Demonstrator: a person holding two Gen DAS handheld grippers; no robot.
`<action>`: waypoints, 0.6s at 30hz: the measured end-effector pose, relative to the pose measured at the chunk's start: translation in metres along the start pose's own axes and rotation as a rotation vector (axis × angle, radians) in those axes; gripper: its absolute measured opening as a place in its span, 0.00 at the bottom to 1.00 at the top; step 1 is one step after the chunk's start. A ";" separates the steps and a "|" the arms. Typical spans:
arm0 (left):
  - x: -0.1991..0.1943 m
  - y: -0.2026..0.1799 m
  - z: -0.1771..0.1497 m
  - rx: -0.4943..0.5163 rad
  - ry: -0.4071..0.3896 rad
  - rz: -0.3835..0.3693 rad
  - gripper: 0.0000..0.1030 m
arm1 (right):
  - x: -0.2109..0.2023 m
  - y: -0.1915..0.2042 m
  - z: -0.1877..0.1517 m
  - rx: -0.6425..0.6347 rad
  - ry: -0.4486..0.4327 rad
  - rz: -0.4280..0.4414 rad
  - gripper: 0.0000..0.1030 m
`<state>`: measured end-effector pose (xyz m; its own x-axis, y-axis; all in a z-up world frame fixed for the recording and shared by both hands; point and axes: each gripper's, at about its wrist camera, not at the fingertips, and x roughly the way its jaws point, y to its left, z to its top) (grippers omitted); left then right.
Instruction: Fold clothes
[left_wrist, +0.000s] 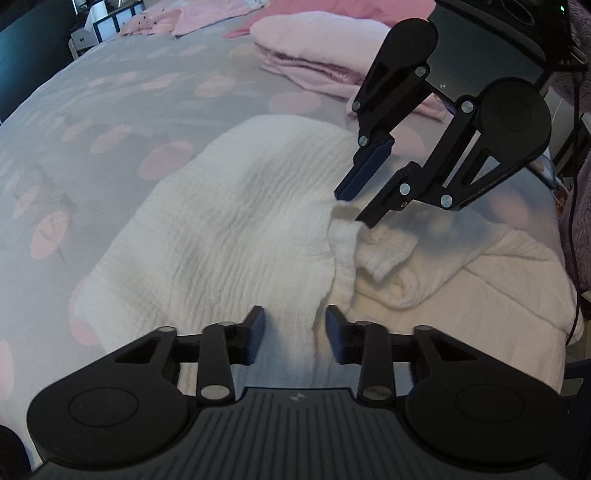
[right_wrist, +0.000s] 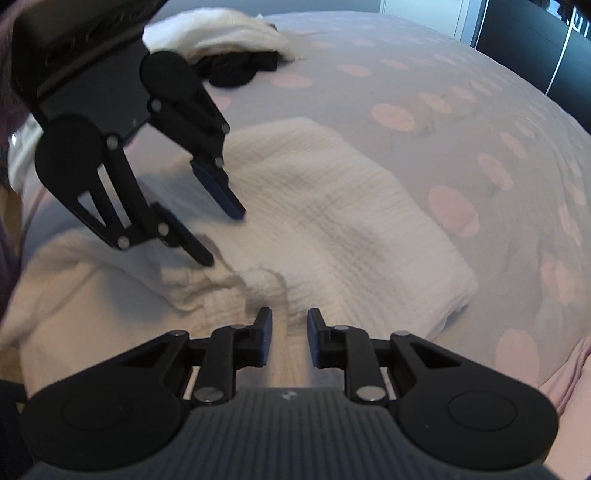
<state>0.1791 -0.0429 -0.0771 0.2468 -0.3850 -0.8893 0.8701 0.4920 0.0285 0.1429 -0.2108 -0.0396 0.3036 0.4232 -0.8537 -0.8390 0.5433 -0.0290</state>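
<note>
White garment (left_wrist: 229, 229) on bed (left_wrist: 110, 122), folded edge ridge running between both tools. Left hand-held gripper (left_wrist: 294, 334) and right hand-held gripper (right_wrist: 289, 338) both directly over ridge, pointing steeply down, narrowly spread, not yet pinching cloth. Neither nearer.

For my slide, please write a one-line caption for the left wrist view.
Both grippers, left and right, fingers apart, descend on a white crinkled garment spread over a dotted bedcover.

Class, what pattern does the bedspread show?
Grey bedspread with pink spots, clearest in the left wrist view.
</note>
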 end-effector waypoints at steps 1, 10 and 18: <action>0.000 0.002 -0.001 -0.005 0.006 0.004 0.15 | 0.003 0.000 0.000 -0.003 0.010 -0.015 0.18; -0.038 0.006 -0.013 0.024 -0.046 -0.035 0.00 | -0.036 -0.002 -0.004 -0.009 -0.045 0.047 0.04; -0.019 -0.010 -0.022 0.100 0.072 -0.023 0.00 | -0.019 0.018 -0.014 -0.026 0.056 0.108 0.03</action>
<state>0.1561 -0.0231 -0.0708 0.1986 -0.3362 -0.9206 0.9143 0.4019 0.0504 0.1163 -0.2190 -0.0313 0.1854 0.4365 -0.8804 -0.8769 0.4778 0.0521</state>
